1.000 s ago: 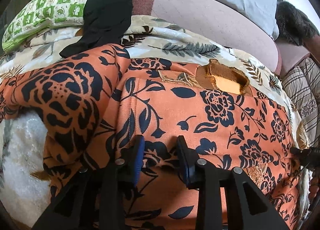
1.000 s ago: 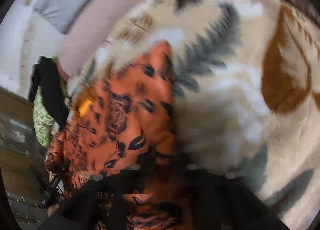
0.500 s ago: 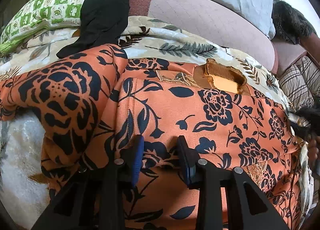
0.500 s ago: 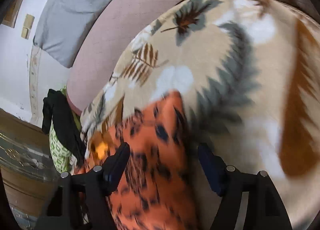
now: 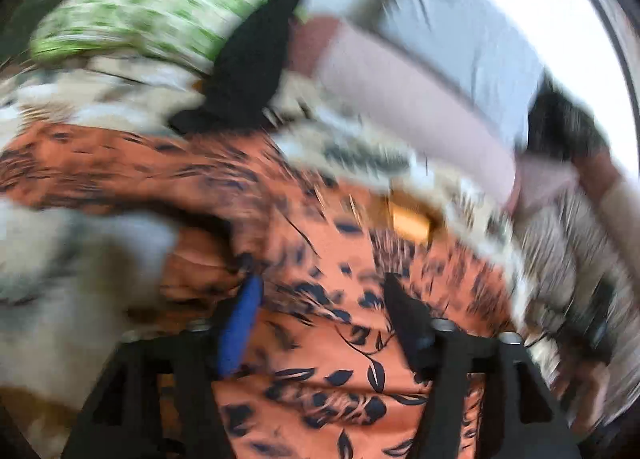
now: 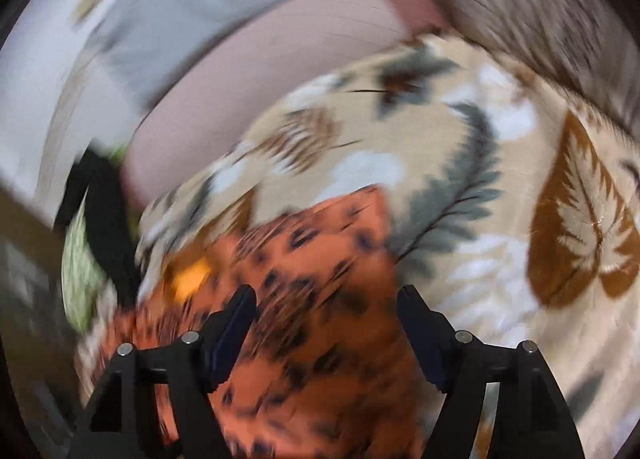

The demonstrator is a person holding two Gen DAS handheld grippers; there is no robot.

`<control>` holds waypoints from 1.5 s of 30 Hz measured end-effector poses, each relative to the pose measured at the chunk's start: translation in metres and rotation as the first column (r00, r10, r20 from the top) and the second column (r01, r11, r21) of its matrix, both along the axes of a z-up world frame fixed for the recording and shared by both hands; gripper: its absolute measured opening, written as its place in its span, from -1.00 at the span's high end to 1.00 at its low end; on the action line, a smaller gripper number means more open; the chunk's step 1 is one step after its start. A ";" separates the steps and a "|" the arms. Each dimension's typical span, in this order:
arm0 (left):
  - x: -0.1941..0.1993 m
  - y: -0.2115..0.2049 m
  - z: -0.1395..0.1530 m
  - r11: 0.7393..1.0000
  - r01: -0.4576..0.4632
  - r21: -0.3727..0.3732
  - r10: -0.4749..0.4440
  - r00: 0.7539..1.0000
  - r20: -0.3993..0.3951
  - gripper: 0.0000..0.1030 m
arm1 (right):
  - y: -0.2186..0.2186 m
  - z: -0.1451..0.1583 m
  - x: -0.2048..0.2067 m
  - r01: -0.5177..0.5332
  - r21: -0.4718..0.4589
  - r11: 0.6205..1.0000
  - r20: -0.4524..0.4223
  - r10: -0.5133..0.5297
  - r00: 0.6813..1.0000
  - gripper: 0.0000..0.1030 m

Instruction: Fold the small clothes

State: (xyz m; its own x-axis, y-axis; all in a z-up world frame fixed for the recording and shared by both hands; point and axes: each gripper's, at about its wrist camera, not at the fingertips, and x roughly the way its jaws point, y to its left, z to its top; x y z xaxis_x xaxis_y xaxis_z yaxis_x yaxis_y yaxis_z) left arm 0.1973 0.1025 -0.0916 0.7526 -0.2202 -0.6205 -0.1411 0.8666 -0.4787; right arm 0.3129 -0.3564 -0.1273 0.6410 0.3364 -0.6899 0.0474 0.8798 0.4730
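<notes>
An orange top with a dark flower print (image 5: 340, 259) lies spread on a leaf-patterned blanket (image 5: 80, 279); its neck opening (image 5: 412, 219) faces away. Both views are blurred by motion. My left gripper (image 5: 320, 299) is open over the top's body, its jaws apart with nothing between them. My right gripper (image 6: 324, 311) is open over the top's right part (image 6: 320, 267), its jaws wide apart and empty. The other gripper and the hand holding it show at the right edge of the left wrist view (image 5: 592, 323).
A black garment (image 5: 256, 51) lies over a green checked pillow (image 5: 152, 15) at the back left. A pink bolster (image 5: 420, 99) and a grey pillow (image 5: 472, 31) lie behind. A striped cloth (image 5: 568, 251) lies at the right.
My left gripper has opened wider and swung, blurring its view. My right gripper, shut on the top's edge a second ago, has let go and stays open above the cloth.
</notes>
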 end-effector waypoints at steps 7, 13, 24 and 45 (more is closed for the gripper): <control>-0.027 0.163 -0.023 0.844 -0.410 -0.345 0.393 0.911 -0.121 -0.44 | 0.032 -0.022 -0.008 -0.064 0.007 0.998 -0.060 0.064 0.996 -0.48; -0.013 0.235 -0.069 0.673 -0.544 -0.501 0.485 0.836 -0.257 -0.42 | 0.030 -0.035 -0.006 -0.054 0.006 0.999 -0.086 0.054 0.995 -0.47; 0.014 0.233 -0.039 0.765 -0.567 -0.307 0.523 0.824 -0.219 0.92 | 0.034 -0.035 -0.004 -0.080 -0.022 0.997 -0.086 0.078 0.993 -0.47; 0.064 -0.115 0.028 0.903 0.315 0.293 -0.310 0.948 -0.066 -0.15 | -0.008 -0.013 -0.026 -0.003 0.156 0.988 -0.028 0.008 1.000 -0.55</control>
State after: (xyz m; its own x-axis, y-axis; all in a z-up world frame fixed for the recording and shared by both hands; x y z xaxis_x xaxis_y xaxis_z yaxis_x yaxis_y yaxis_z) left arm 0.2610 -0.0120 -0.0638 0.6636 -0.2468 -0.7062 0.1544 0.9689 -0.1936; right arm 0.2869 -0.3645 -0.1404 0.6200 0.4446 -0.6464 0.0580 0.7957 0.6029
